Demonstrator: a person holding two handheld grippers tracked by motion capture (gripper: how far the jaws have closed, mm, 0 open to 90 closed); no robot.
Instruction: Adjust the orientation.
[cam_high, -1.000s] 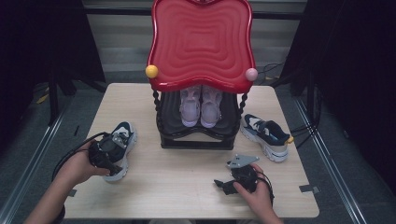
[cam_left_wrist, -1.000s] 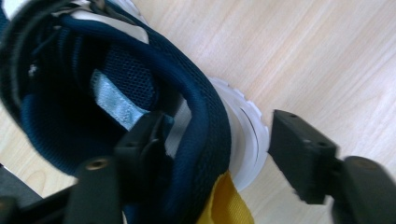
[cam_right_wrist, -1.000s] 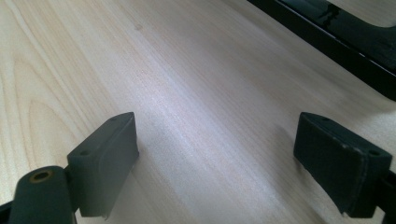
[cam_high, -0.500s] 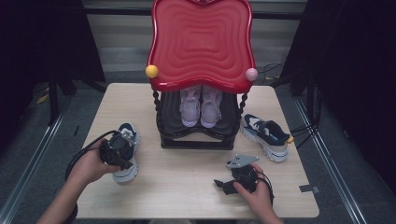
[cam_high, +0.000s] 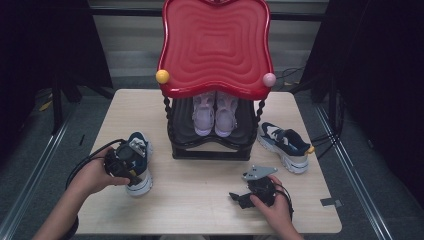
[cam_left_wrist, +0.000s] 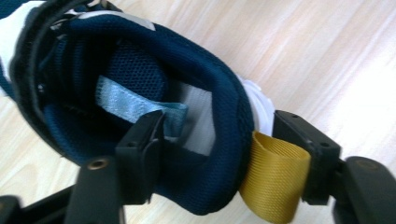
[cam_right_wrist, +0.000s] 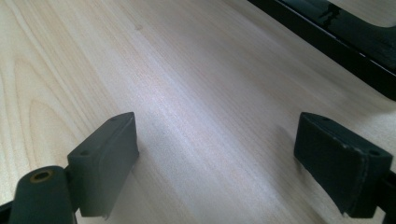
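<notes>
Heel of navy shoe sits between spread left gripper jaws, toe hidden; right gripper spread.

Soft cloth, smooth wood, shiny plastic

The dark blue mesh cloth shoe looks soft; the pale wooden tabletop smooth; the red plastic shelf top glossy.

Recording studio or lab, black curtains, lone wooden table, floor cables
</notes>
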